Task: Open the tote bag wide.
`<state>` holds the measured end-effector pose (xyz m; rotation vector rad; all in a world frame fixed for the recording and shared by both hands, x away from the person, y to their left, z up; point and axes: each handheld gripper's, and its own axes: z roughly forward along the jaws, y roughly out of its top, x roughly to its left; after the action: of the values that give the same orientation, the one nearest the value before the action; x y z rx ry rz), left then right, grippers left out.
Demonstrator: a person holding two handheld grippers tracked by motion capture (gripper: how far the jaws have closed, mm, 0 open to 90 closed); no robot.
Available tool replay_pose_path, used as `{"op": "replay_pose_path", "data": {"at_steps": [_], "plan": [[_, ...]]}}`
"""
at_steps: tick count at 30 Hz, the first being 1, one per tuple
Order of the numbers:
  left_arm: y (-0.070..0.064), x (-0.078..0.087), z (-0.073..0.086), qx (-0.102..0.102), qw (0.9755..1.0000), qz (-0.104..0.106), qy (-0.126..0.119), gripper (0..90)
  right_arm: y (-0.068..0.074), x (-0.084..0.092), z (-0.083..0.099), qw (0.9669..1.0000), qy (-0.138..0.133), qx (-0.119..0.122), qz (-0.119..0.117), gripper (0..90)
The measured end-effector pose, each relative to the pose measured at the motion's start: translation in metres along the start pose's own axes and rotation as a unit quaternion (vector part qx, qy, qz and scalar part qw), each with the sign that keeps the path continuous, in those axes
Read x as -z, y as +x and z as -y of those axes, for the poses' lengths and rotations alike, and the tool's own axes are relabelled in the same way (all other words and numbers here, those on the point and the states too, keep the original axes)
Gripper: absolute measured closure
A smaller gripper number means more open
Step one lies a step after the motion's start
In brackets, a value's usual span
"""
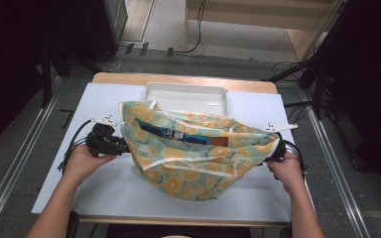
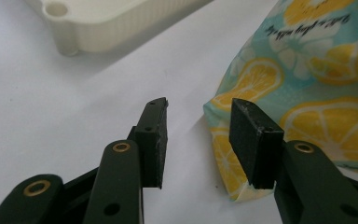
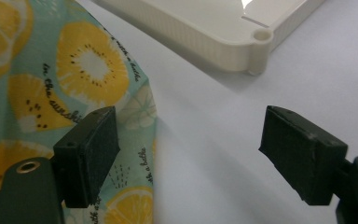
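A translucent teal bag [image 1: 193, 153] printed with yellow lemon slices lies spread across the middle of the white table [image 1: 104, 188]. A dark blue packet [image 1: 178, 135] shows through its upper part. My left gripper [image 1: 120, 146] is at the bag's left edge, held by a hand. In the left gripper view that gripper [image 2: 199, 109] stands open over bare table, the bag's corner [image 2: 317, 70] just beyond its right jaw. My right gripper [image 1: 274, 155] is at the bag's right end. In the right gripper view it [image 3: 191, 123] is wide open, with the bag's edge [image 3: 51, 70] by the left jaw.
A shallow white tray [image 1: 186, 87] sits behind the bag at the table's far side; its ribbed corner [image 2: 107, 23] is in the left gripper view and another corner [image 3: 205, 32] in the right gripper view. Cables trail off both sides. Metal rails flank the table.
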<state>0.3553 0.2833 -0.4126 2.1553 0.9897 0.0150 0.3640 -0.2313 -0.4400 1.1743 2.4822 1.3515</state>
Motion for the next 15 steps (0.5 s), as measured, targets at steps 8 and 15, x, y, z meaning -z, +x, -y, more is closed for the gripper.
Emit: {"op": "replay_pose_path", "data": {"at_steps": [8,15], "plan": [[-0.0021,0.0012,-0.0009,0.006,1.0000,0.007,0.004,57.8,-0.0005,0.0056,-0.0050,0.9999,-0.012,0.004,-0.008,19.4],[-0.0030,-0.0028,-0.0005,0.000,1.0000,0.002,0.009,55.2,0.0008,-0.0006,-0.0080,0.9999,-0.001,-0.007,0.010,19.4]]}}
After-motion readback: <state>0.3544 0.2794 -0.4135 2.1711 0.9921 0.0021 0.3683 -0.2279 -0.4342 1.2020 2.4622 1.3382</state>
